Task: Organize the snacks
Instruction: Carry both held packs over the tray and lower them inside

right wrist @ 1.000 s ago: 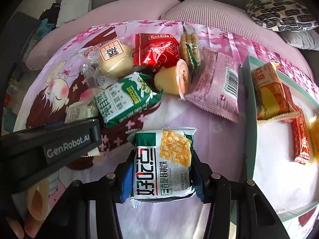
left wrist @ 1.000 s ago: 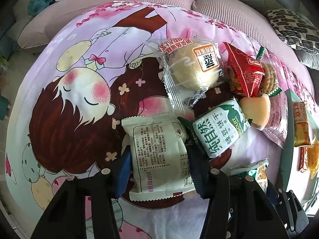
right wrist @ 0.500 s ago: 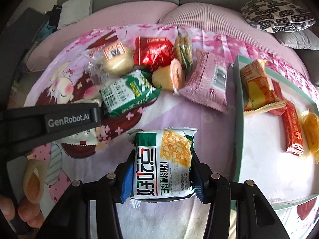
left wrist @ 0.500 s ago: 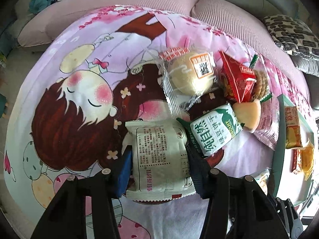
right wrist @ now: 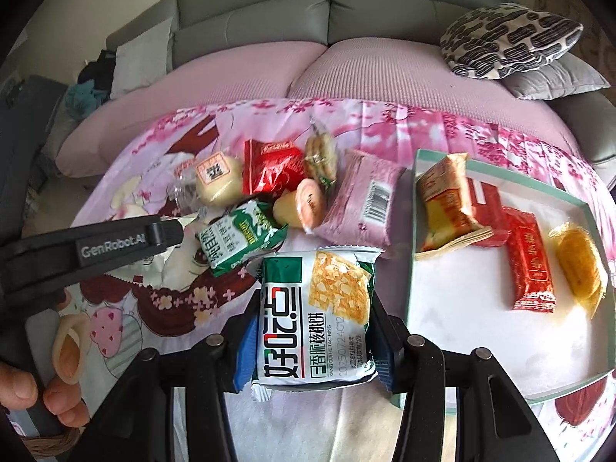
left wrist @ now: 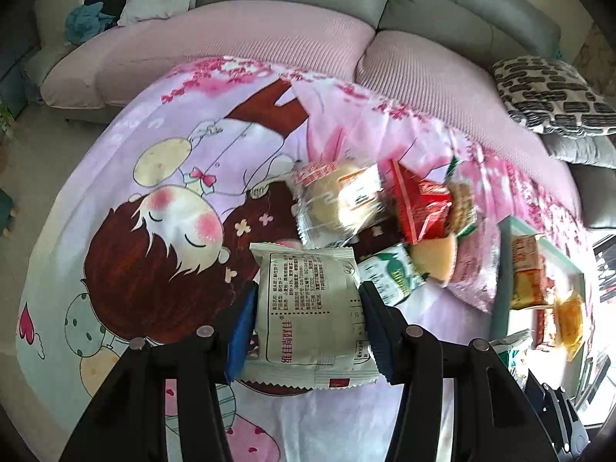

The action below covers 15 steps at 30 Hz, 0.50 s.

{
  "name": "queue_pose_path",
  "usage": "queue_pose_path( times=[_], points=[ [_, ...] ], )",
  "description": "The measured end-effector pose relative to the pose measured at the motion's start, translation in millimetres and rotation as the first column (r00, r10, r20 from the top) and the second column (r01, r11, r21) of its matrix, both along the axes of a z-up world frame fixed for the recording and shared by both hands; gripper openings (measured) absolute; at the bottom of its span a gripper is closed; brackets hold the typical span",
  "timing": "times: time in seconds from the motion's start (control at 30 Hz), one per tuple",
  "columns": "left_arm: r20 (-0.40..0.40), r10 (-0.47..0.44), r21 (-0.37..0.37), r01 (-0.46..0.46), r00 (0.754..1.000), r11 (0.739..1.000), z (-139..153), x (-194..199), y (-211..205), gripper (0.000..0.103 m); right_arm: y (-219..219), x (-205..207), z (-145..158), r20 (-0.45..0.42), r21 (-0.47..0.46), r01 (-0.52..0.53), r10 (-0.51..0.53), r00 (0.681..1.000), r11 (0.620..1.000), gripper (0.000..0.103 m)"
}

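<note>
My left gripper (left wrist: 306, 319) is shut on a pale snack packet (left wrist: 308, 308) with printed text on its back, held above the cartoon-print cloth (left wrist: 154, 200). Between the blue pads of my right gripper (right wrist: 313, 331), which is shut, sits a green-and-white walnut biscuit packet (right wrist: 315, 315). It hangs just left of the teal-rimmed tray (right wrist: 414, 231). A pile of snacks lies behind both: a clear-wrapped bun (right wrist: 217, 179), a red packet (right wrist: 271, 167), a green-and-white packet (right wrist: 240, 240) and a pink packet (right wrist: 364, 196).
The tray holds an orange packet (right wrist: 446, 204), a red bar (right wrist: 529, 258) and a yellow snack (right wrist: 579, 265). The left tool's black body (right wrist: 88, 248) and a person's fingers (right wrist: 57, 396) fill the right view's left side. A sofa with a patterned cushion (right wrist: 508, 40) lies behind.
Both grippers have risen with their packets, so the cloth and snack pile look smaller and farther. The tray shows more fully in the right wrist view.
</note>
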State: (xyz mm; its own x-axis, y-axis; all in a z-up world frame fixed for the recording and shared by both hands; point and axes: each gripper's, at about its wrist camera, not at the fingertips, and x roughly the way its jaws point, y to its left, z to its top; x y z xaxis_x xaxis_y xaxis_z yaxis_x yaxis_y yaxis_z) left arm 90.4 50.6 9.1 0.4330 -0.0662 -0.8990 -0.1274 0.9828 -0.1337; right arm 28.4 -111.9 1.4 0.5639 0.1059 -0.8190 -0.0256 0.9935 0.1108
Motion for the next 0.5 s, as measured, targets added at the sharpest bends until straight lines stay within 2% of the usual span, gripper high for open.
queue_pose_path(
  times=[0.27, 0.5],
  points=[
    [0.056, -0.013, 0.004, 0.013, 0.998, 1.0, 16.9, -2.6, -15.1, 0.054, -26.0, -4.7, 11.7, 0.025, 0.028, 0.061, -0.062, 0.998, 0.998, 0.052],
    [0.079, -0.075, -0.025, 0.077, 0.994, 0.997, 26.7, -10.7, -41.6, 0.054, -78.3, -12.0, 19.5, 0.036, 0.062, 0.183, -0.186, 0.982, 0.981, 0.052]
  ],
)
